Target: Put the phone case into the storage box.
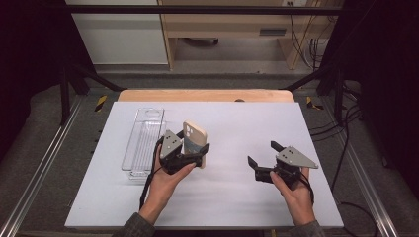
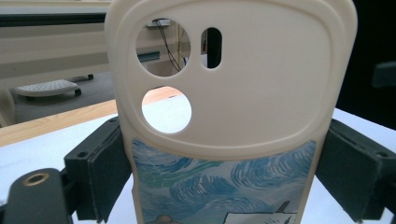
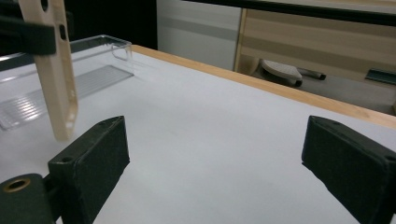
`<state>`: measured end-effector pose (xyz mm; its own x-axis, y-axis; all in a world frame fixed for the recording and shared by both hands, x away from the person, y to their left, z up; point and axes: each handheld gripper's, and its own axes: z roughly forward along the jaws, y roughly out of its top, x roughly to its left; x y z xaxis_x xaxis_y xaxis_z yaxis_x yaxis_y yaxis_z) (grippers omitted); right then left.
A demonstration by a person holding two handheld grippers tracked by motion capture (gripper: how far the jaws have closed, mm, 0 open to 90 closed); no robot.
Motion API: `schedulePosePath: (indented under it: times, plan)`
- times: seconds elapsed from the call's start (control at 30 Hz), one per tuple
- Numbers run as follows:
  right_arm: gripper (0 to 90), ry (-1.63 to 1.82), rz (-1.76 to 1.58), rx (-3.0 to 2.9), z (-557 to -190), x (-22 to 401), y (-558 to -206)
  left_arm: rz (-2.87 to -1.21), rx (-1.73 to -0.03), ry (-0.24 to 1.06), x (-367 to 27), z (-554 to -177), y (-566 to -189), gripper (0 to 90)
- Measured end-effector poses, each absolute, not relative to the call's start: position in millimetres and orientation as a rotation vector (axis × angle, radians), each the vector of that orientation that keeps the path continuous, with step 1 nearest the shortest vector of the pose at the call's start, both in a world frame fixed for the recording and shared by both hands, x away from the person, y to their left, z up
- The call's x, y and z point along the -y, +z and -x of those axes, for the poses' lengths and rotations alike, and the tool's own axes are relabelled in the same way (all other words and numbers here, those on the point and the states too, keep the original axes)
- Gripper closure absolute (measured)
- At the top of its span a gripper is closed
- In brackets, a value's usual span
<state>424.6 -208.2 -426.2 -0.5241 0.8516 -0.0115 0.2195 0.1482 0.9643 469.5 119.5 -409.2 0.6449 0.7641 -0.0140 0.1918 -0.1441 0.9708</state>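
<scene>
Rectangular table topped with a white matte sheet (image 1: 232, 197), light wooden edge strip (image 1: 205, 95) exposed along the far side. Long clear plastic tray with ribbed floor (image 1: 143, 143) lying flat on the sheet, left of centre, lengthwise toward the wooden strip.

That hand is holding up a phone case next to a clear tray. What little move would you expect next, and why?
Probably the left gripper swings left toward the clear tray. Its jaws are shut on the cream phone case, held upright off the white table, and the tray lies just to its left. The right gripper is open and holds nothing, so it may also come over to help. That is only a guess.
</scene>
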Motion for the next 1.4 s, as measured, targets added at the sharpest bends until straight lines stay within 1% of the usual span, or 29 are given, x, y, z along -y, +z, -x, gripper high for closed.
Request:
schedulePosePath:
  times: [0.23, 0.37, 0.47, 0.63, 0.97, 1.4]
  plan:
    - [8.3, 1.376, -1.095, -1.792, -415.5, 225.7, -443.4, -1.686, -0.787, 0.647, -126.4, -477.3, -392.4, 10.8]
    - [6.6, 1.379, -1.119, -1.780, -411.2, 228.9, -454.1, -1.672, -0.794, 0.679, -134.6, -484.0, -380.4, 10.8]
    - [3.7, 1.385, -1.132, -1.755, -409.3, 231.5, -460.4, -1.666, -0.803, 0.707, -141.8, -490.2, -370.9, 10.8]
    - [3.1, 1.404, -1.148, -1.715, -406.6, 236.3, -469.0, -1.651, -0.814, 0.748, -152.1, -497.0, -357.0, 10.8]
    - [2.8, 1.404, -1.141, -1.710, -403.2, 239.5, -474.3, -1.639, -0.853, 0.810, -174.5, -507.2, -344.0, 10.7]
    - [2.8, 1.398, -1.109, -1.726, -401.4, 236.6, -475.1, -1.566, -0.941, 0.890, -215.5, -521.4, -334.7, 10.7]
